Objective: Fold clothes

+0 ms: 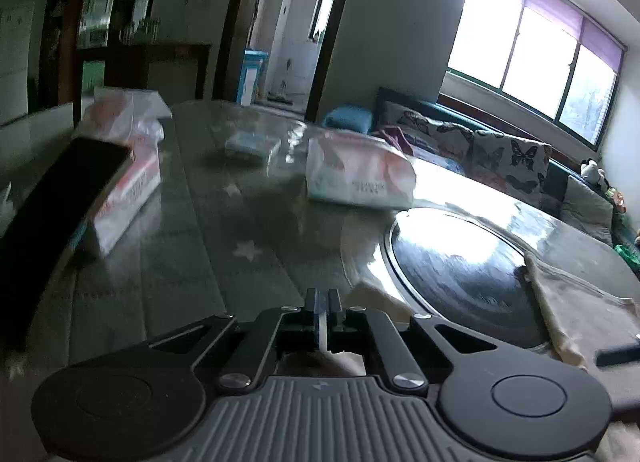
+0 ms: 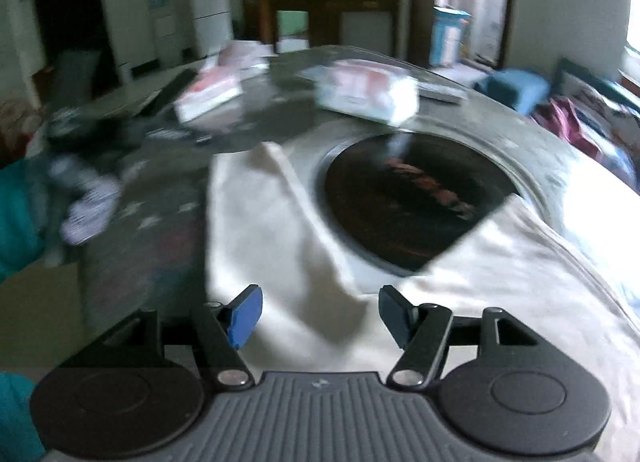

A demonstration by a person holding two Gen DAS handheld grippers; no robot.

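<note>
Cream garment [image 2: 304,222] spread over glass table [image 1: 224,222], partly covering the dark round inset [image 2: 404,198]; one long strip lying diagonally toward the far edge.

Left gripper [image 1: 322,302]: jaws closed, pale cloth apparently pinched between and bunched beneath.

Right gripper [image 2: 320,312]: jaws wide apart, nothing held, poised low over the cloth.

Mid-fold, by the look. Probably next: closing right jaws on a matching edge, lifting both evenly. Tissue packs [image 1: 360,170] nearby, clear of the cloth.
</note>
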